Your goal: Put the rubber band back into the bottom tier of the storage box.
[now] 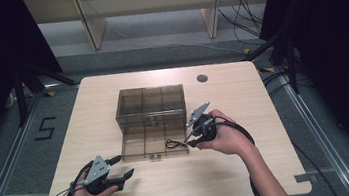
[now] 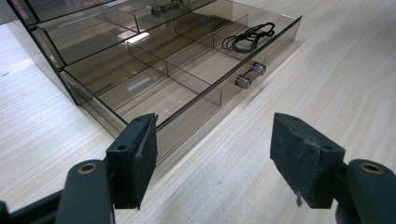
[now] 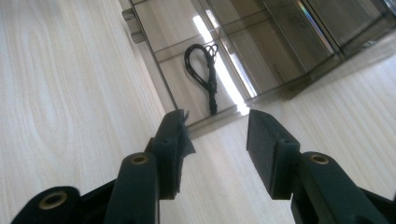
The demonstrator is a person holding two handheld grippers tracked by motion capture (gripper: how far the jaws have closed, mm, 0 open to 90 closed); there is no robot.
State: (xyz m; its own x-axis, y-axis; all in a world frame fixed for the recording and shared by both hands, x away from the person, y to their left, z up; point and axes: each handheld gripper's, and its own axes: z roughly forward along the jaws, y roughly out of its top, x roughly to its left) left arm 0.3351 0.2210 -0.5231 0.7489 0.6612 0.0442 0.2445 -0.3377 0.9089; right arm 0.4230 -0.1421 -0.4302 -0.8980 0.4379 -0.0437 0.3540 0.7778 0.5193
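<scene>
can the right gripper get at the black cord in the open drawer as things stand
Probably yes. The right gripper is open beside the drawer's right wall, the black cord lies uncovered in the nearest compartment, and only that low wall stands between them.

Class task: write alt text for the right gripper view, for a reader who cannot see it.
Two open black jaws of the right gripper point at a coiled black cord lying in an end compartment of a pulled-out smoky transparent plastic drawer, which rests on a pale wooden table.
</scene>
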